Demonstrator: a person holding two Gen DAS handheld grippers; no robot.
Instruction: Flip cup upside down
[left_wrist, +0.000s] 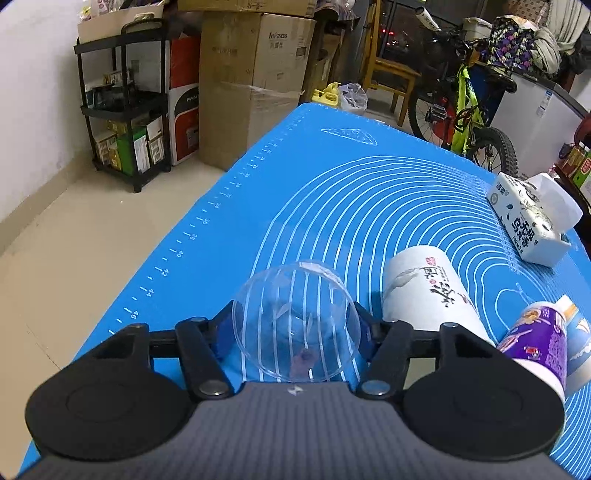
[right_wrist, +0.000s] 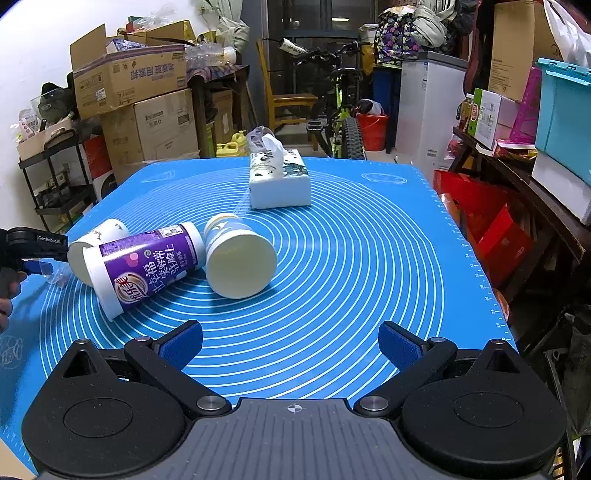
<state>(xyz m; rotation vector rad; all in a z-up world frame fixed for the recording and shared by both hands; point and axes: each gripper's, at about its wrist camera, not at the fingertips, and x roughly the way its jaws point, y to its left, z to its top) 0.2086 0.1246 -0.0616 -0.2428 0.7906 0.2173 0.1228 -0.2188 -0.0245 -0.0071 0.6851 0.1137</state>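
Observation:
My left gripper (left_wrist: 295, 328) is shut on a clear plastic cup (left_wrist: 295, 317), held tipped over the blue mat (left_wrist: 332, 184) with its open mouth toward the camera. In the right wrist view the left gripper (right_wrist: 40, 266) shows at the far left with the clear cup (right_wrist: 55, 275) barely visible in it. My right gripper (right_wrist: 290, 347) is open and empty above the mat's near edge (right_wrist: 332, 295). Three cups lie on their sides: a white printed cup (left_wrist: 428, 295) (right_wrist: 98, 236), a purple cup (left_wrist: 535, 343) (right_wrist: 144, 267) and a blue-and-white cup (right_wrist: 238, 256).
A tissue pack (right_wrist: 279, 177) (left_wrist: 528, 218) sits toward the mat's far side. Cardboard boxes (right_wrist: 136, 96), a black shelf rack (left_wrist: 122, 110), a bicycle (left_wrist: 469, 107) and a wooden chair (right_wrist: 284, 99) surround the table. Red boxes (right_wrist: 491, 229) lie on the right.

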